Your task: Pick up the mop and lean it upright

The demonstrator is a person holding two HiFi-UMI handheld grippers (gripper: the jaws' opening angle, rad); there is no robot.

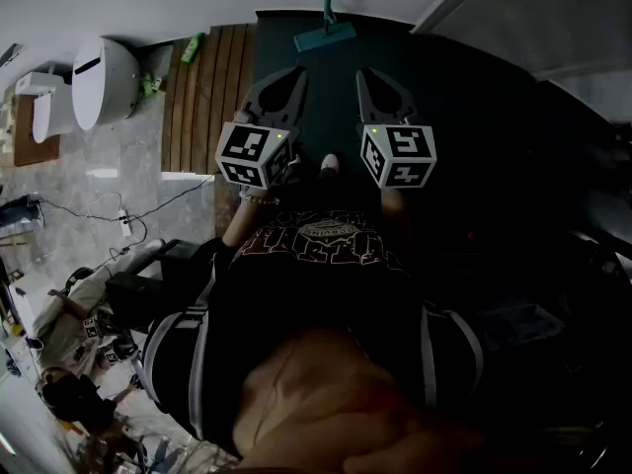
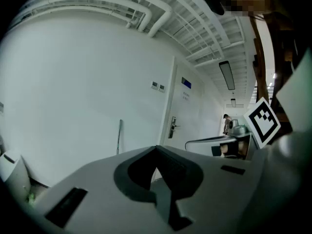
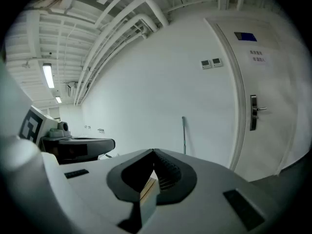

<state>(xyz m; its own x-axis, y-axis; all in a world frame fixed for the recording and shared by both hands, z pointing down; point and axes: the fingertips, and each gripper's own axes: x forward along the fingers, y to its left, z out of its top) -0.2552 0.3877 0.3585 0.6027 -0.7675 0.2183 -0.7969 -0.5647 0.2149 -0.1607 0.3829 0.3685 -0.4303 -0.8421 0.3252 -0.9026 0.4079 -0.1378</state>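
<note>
A white wall point(image 3: 146, 82) fills both gripper views, with a door point(image 3: 258, 106) set into it at the right. The mop point(image 1: 325, 34) stands upright against that wall, its teal head down on the dark floor point(image 1: 474, 97) ahead of the person, well apart from both tools. The left tool point(image 1: 293, 71) and right tool point(image 1: 368, 72) are side by side, each with its jaws closed tip to tip and nothing between them.
</note>
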